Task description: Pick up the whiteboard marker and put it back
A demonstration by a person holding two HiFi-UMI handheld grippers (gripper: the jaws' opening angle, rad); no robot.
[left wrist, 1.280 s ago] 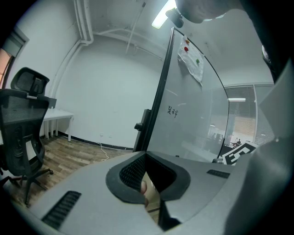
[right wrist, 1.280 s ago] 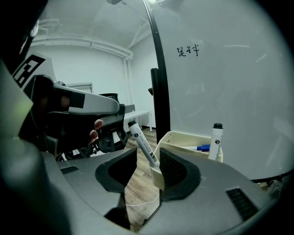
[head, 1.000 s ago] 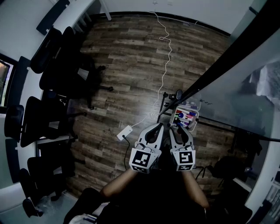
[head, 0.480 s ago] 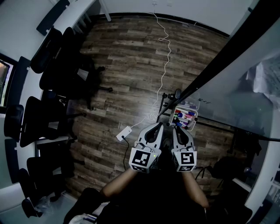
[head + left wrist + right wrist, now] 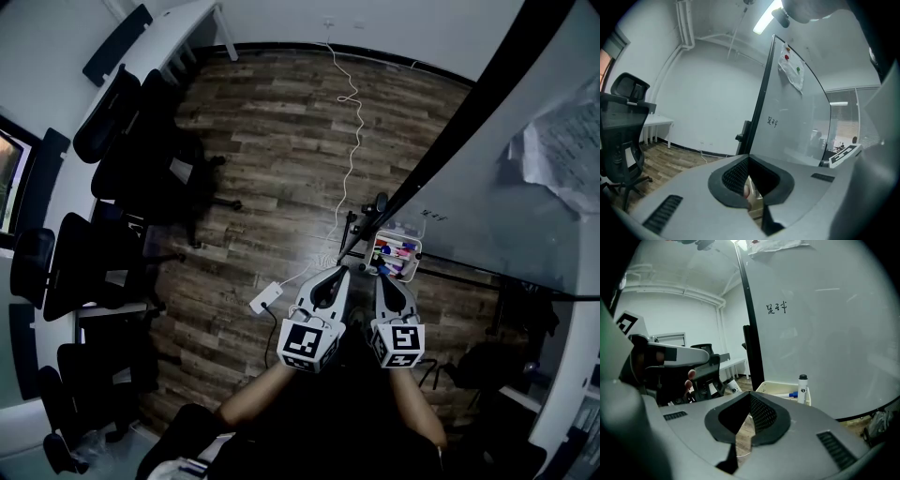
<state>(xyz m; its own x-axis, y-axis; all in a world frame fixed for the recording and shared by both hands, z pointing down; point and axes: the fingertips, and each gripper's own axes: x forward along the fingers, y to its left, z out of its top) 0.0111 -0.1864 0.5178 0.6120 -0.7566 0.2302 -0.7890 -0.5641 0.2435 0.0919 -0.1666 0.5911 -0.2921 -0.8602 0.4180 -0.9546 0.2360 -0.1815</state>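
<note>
Right gripper view is showing the whiteboard marker (image 5: 802,389) standing upright in the tray (image 5: 776,388) below the whiteboard (image 5: 825,324), its white body and black cap lying ahead and to the right of the right gripper (image 5: 743,434). Its jaws have just been closing on nothing and are sitting together, empty. Left gripper (image 5: 336,274), jaws likewise together, is hanging farther off.
</note>
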